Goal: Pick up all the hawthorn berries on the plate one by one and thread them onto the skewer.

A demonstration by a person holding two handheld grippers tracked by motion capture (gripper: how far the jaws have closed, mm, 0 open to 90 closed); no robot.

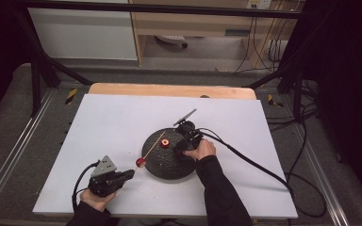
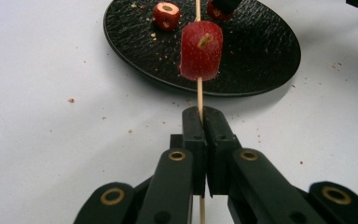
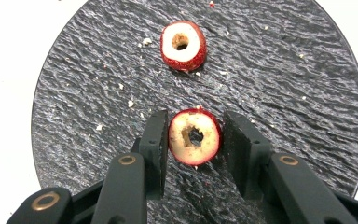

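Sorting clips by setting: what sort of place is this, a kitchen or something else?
Probably a lab or workshop recording bench, not a kitchen: a white table inside a black metal frame, loose cables along the floor and back wall, and a black plate as the food prop.

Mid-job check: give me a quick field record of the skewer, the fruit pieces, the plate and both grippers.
work in hand: threading red fruit pieces onto a skewer
left gripper: shut on the wooden skewer, which points over the plate
piece on skewer: one, threaded, beyond the jaws
right gripper: shut on a cored piece on the plate
loose piece: one, cored, lying on the plate, untouched
black plate: round, textured, strewn with crumbs
white table: a few crumbs near the plate
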